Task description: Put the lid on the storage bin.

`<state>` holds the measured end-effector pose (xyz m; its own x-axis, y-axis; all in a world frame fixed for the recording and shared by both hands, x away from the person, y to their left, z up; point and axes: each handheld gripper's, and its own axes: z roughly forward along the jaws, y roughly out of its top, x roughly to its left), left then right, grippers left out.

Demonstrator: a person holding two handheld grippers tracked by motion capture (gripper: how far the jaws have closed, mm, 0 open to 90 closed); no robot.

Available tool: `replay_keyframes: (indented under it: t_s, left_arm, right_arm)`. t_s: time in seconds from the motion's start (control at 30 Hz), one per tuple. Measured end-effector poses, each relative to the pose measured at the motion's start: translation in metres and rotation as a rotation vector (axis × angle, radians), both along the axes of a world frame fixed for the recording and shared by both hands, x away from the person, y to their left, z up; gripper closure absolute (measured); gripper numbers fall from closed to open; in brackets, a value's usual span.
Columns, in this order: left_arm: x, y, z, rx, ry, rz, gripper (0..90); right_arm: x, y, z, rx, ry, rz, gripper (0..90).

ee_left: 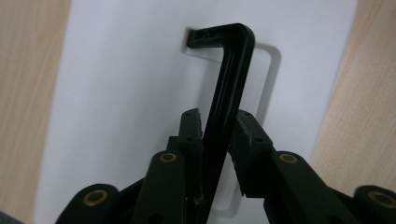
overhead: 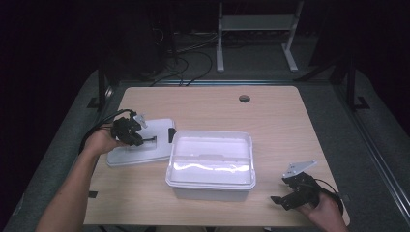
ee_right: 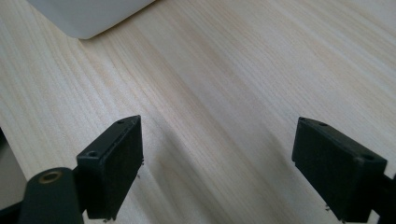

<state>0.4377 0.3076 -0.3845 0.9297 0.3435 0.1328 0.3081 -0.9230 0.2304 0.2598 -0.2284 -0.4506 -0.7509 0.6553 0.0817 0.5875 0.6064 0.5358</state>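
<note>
A white lid (overhead: 140, 150) lies flat on the wooden table, left of an open white plastic box (overhead: 211, 184). My left gripper (overhead: 141, 140) rests over the lid. In the left gripper view its jaws (ee_left: 218, 123) are shut on the lid's thin black handle (ee_left: 229, 79), which is lifted off the white lid surface (ee_left: 116, 93). My right gripper (overhead: 281, 190) hovers low at the table's front right, apart from the box. In the right gripper view it (ee_right: 217, 158) stands open over bare wood, with a corner of the box (ee_right: 88, 16) at the upper left.
A black latch (overhead: 171, 135) sits on the lid's edge nearest the box. A round cable hole (overhead: 244, 98) is at the back of the table. Beyond the far edge stand a metal frame (overhead: 256, 29) and loose cables on the floor.
</note>
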Motion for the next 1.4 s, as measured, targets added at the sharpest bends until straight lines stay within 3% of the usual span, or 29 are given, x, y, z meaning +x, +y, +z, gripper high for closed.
replay_keyframes:
  t_s: [0.07,0.13,0.2,0.3,0.37,0.5,0.63,0.77,0.87,1.17,1.4]
  left_arm:
    - [-0.002,0.002,0.007,0.011,-0.009,0.001,83.8]
    - [-0.001,0.006,0.01,0.003,0.05,0.034,83.8]
    - [-0.006,0.011,0.012,0.019,0.031,0.036,84.6]
    - [-0.014,0.024,0.02,0.007,0.05,0.058,84.7]
    - [-0.017,0.027,0.024,0.006,0.041,0.06,84.7]
    - [-0.031,0.048,0.044,-0.026,0.035,0.089,84.8]
    - [-0.039,0.057,0.057,-0.041,0.025,0.104,84.8]
    - [-0.049,0.065,0.076,-0.033,0.019,0.116,84.7]
    - [-0.053,0.067,0.084,-0.041,0.013,0.116,84.7]
    - [-0.06,0.066,0.129,-0.088,-0.017,0.103,84.7]
    - [-0.061,0.051,0.155,-0.119,-0.026,0.067,84.7]
  right_arm:
    - [-0.001,-0.001,0.0,0.003,-0.002,-0.004,15.9]
    - [-0.002,-0.004,0.0,0.005,0.0,-0.012,15.8]
    - [-0.002,-0.004,0.0,0.005,-0.001,-0.013,15.9]
    - [-0.003,-0.003,0.001,0.003,-0.008,-0.013,15.8]
    - [-0.003,-0.002,0.001,0.002,-0.01,-0.012,15.8]
    - [-0.002,0.002,-0.001,-0.006,-0.009,-0.006,15.9]
    - [-0.001,0.002,-0.001,-0.009,-0.01,-0.006,15.8]
    - [0.0,0.004,0.0,-0.01,-0.009,-0.004,15.9]
    - [0.001,0.005,0.0,-0.011,-0.01,0.002,15.9]
    - [0.0,0.005,0.0,-0.009,-0.011,0.0,15.8]
    - [0.0,0.003,0.001,-0.006,-0.009,-0.007,15.5]
